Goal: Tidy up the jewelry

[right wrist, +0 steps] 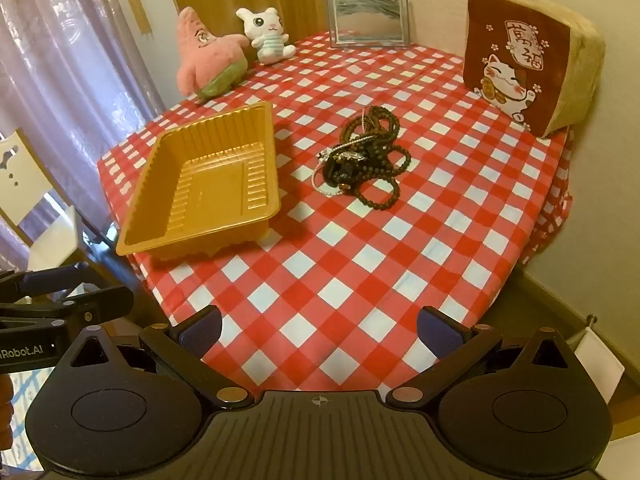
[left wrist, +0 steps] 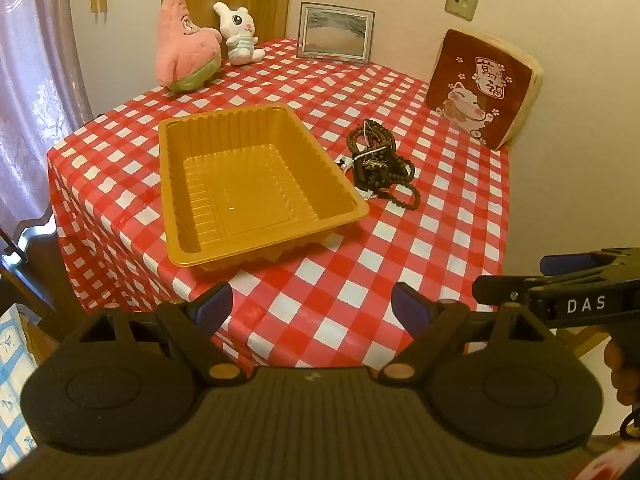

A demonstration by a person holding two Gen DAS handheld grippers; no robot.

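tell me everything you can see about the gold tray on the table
The gold tray is a shallow rectangular tub of what looks like thin glossy moulded plastic, with ribbed walls, a flat rim and a stepped floor. It is empty and upright, lying flat on the red checked tablecloth, askew to the table edge. The jewelry pile lies apart to its right. Neither gripper touches it.

Left tongs and right tongs held side by side at the near edge, both tilted downward, jaws spread wide with nothing between; each visible in the other's view.
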